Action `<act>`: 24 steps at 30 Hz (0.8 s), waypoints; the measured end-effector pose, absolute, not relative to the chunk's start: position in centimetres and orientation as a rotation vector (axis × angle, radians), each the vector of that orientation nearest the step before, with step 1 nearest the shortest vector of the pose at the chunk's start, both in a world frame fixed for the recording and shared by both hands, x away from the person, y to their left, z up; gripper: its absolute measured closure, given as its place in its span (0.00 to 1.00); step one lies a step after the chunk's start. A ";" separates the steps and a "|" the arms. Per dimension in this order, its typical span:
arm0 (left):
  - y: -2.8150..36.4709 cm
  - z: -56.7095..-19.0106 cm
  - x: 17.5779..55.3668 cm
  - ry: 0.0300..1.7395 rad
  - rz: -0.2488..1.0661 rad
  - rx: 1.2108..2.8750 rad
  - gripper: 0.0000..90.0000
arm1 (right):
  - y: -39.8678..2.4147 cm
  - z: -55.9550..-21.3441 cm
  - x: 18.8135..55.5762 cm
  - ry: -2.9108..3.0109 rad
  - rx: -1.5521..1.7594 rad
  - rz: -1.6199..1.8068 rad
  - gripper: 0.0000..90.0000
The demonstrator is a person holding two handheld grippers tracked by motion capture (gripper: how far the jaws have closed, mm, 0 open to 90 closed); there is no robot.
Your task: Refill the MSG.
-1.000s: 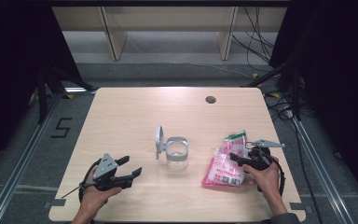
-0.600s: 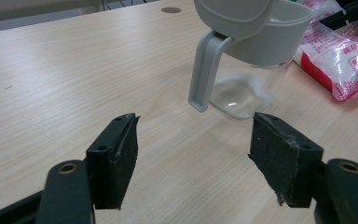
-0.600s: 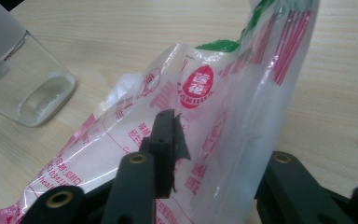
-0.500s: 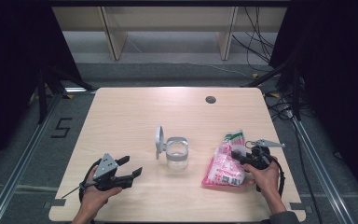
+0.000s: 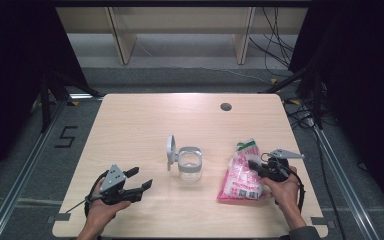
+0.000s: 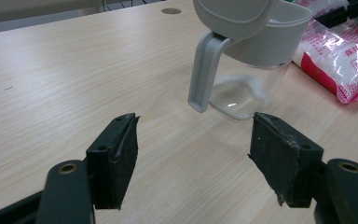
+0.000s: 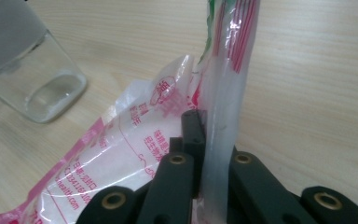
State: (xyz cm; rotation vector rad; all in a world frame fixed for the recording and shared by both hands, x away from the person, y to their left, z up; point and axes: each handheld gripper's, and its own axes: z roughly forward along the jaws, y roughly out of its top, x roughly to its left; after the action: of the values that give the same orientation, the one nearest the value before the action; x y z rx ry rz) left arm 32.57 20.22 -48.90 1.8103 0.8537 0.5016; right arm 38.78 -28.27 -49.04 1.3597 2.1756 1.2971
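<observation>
One pink bag [image 5: 240,177] and one clear jar [image 5: 188,164] (its lid flipped up) lie on the table [image 5: 130,130]. The bag's long side runs toward the far edge. The right gripper [image 5: 254,165] has just squeezed onto the bag's edge; the left gripper [image 5: 139,179] stays open, holding nothing

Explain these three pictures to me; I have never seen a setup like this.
A person sits at a light wooden table with a two-jawed tool in each hand. One picture looks down from above; the other two come from cameras riding on the tools. The left hand-held gripper is open and holds nothing. The right hand-held gripper has just closed its jaws on the edge of a pink and white plastic bag. Between them stands a clear glass jar with a grey flip-up lid, open.
</observation>
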 end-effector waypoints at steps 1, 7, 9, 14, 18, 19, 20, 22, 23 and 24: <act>20.2 -48.9 32.6 0.857 0.502 1.812 0.35 | -28.3 -49.0 38.8 2.176 1.360 1.297 1.00; 20.2 -49.0 32.5 0.853 0.501 1.819 0.35 | -27.8 -47.6 37.7 2.145 1.258 1.390 1.00; 20.1 -49.1 32.5 0.836 0.496 1.822 0.35 | -27.4 -47.0 37.1 2.137 1.275 1.426 1.00; 19.7 -49.3 32.3 0.846 0.475 1.821 0.35 | -27.2 -46.4 37.0 2.131 1.189 1.479 1.00; 19.4 -49.3 32.1 0.841 0.474 1.827 0.35 | -26.7 -45.8 36.5 2.112 1.173 1.497 1.00; 19.4 -49.3 32.0 0.843 0.470 1.822 0.35 | -26.5 -45.3 36.4 2.117 1.134 1.498 1.00; 19.4 -49.3 32.0 0.833 0.471 1.827 0.35 | -26.4 -45.1 36.2 2.123 1.146 1.510 1.00; 19.2 -49.3 31.9 0.836 0.468 1.826 0.35 | -26.2 -44.9 36.1 2.117 1.133 1.515 1.00; 19.1 -49.3 31.9 0.832 0.461 1.826 0.35 | -26.0 -44.5 36.0 2.124 1.052 1.512 1.00; 19.0 -49.3 31.8 0.834 0.469 1.838 0.35 | -26.0 -44.5 36.0 2.124 1.052 1.512 1.00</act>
State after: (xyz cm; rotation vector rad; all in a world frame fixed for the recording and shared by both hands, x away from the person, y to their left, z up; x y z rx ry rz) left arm 31.78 19.03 -49.34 1.8382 0.8341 0.4695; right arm 36.00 -26.00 -44.46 1.0525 2.1239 1.5125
